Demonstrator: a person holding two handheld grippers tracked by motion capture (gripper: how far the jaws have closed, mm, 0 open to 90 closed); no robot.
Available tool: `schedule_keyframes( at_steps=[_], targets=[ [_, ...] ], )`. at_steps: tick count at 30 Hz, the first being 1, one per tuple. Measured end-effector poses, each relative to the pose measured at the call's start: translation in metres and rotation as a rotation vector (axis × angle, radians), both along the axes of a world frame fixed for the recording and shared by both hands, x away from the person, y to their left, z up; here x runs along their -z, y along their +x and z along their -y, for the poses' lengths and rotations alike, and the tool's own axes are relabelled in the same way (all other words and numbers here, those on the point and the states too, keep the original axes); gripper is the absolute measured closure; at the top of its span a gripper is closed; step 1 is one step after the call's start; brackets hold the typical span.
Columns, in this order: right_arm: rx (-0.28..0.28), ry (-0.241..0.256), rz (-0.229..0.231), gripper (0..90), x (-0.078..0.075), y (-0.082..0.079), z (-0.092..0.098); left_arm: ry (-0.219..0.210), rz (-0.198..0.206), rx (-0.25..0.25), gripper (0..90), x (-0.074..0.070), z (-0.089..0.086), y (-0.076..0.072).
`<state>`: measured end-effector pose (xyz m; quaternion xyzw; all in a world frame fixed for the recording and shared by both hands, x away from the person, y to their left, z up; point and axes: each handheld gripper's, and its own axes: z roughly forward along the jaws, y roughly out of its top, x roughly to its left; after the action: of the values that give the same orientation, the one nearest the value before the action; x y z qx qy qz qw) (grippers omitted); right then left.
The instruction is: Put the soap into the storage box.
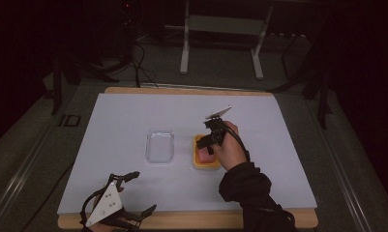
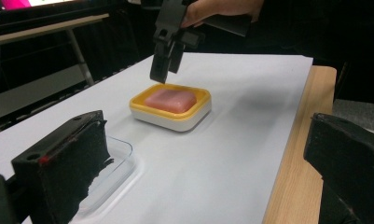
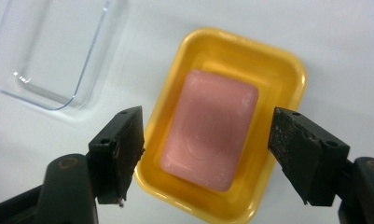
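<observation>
Right hand-held gripper (image 3: 205,154): jaws wide, poised above the soap, holding nothing.
Pink soap bar (image 3: 210,128): lying in the yellow soap dish (image 3: 287,74) on the counter (image 1: 133,116).
Left hand-held gripper (image 1: 136,193): wide apart, at the near counter edge.
Clear lid (image 1: 160,145): beside the dish.

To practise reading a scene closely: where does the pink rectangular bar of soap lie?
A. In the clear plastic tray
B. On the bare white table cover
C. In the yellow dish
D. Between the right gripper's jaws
C: the pink rectangular bar of soap lies inside the yellow dish, with the open right gripper above it, not touching.
</observation>
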<state>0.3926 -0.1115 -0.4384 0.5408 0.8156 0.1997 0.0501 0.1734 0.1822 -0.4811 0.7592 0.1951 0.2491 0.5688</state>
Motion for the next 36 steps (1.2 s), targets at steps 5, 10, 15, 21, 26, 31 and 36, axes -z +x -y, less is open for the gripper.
schedule_keyframes(
  at_steps=[5,10,15,21,26,31,36],
  targets=[
    [-0.036,0.039,0.016,23.3,-0.003,-0.002,0.009,0.002,0.0,0.003,0.4,0.0,0.001,0.0],
    [-0.046,0.061,0.044,24.5,-0.006,-0.006,0.019,0.002,-0.002,0.005,0.5,0.0,0.001,0.0],
    [-0.086,0.041,0.11,24.5,-0.009,-0.011,0.032,0.002,-0.002,0.004,0.5,0.001,0.001,0.0],
    [-0.079,0.059,0.128,22.9,-0.016,-0.019,0.051,0.009,0.0,0.003,0.5,0.001,0.002,0.0],
    [-0.089,0.066,0.162,22.0,-0.019,-0.026,0.062,0.011,0.002,0.003,0.5,0.001,0.002,-0.001],
    [-0.104,0.079,0.184,19.2,-0.019,-0.035,0.075,0.013,0.002,0.004,0.4,0.001,0.003,-0.001],
    [-0.114,0.102,0.213,18.2,-0.014,-0.046,0.087,0.015,0.001,0.003,0.4,0.001,0.003,-0.001]
  ],
)
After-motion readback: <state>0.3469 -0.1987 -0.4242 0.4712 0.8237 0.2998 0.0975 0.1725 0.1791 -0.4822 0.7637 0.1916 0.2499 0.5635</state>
